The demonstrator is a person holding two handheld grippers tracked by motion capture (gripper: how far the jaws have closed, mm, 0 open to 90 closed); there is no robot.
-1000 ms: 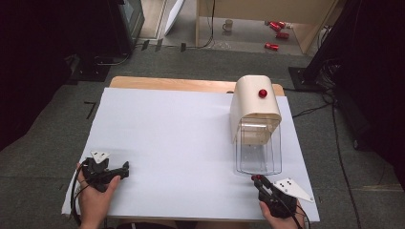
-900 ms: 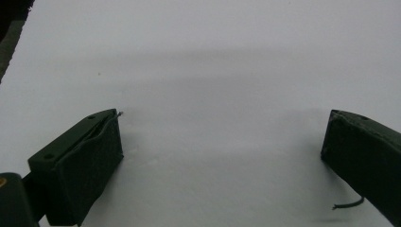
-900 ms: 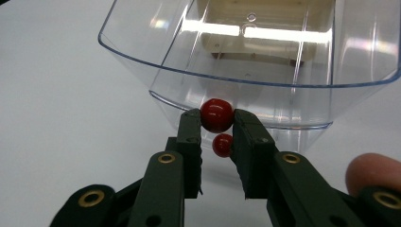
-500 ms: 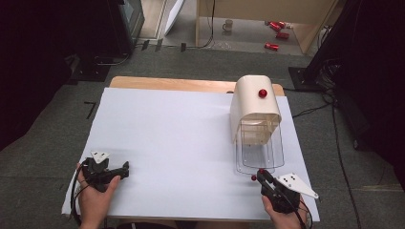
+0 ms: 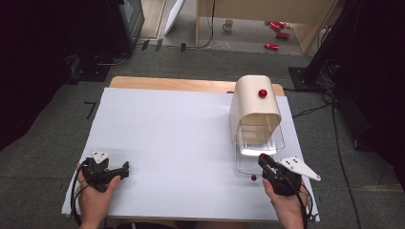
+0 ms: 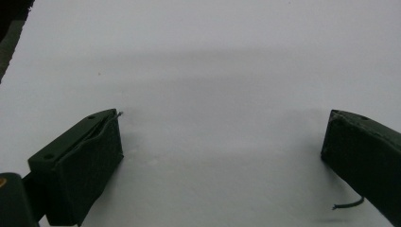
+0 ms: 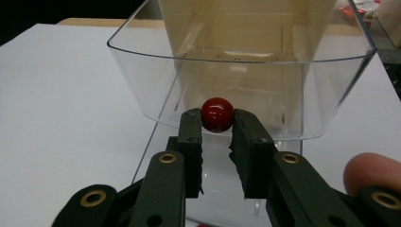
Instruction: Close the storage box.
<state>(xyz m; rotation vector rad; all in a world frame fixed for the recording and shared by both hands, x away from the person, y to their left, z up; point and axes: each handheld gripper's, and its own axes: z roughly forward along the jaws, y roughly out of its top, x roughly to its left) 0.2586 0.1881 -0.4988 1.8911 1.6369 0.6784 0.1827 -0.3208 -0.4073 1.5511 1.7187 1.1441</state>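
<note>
1. Right gripper (image 7: 216,124): jaws closed to a narrow gap and clamped on a red ball (image 7: 217,114), which is pinched between the two fingertips (image 7: 191,124). In the right gripper view the ball sits at the front wall of the clear plastic drawer (image 7: 246,71); whether it is a loose ball or the drawer's knob cannot be told.
2. Right gripper in the high view (image 5: 264,160): held in the person's right hand (image 5: 286,200) at the near right of the table, with its tips at the near end of the clear drawer (image 5: 258,151).
3. Left gripper (image 6: 222,137): released, jaws spread wide, nothing between them. Both fingertips (image 6: 101,139) rest low over bare white surface.
4. Left gripper in the high view (image 5: 125,168): held in the left hand (image 5: 95,198) near the near left corner, well apart from the drawer.
5. Count, high view: two grippers; one cream arched cabinet (image 5: 254,106); one clear drawer pulled out of it toward the person; one red knob (image 5: 262,93) on the cabinet top; one small red ball (image 5: 253,178) on the sheet just beside the drawer's near left corner.
6. Edges: the white table sheet (image 5: 181,143) covers a wooden tabletop (image 5: 167,83) that shows as a strip along the far edge. The cabinet stands at the far right, close to the right edge.
7. Open room: the whole centre and left of the sheet between the two grippers is bare
</note>
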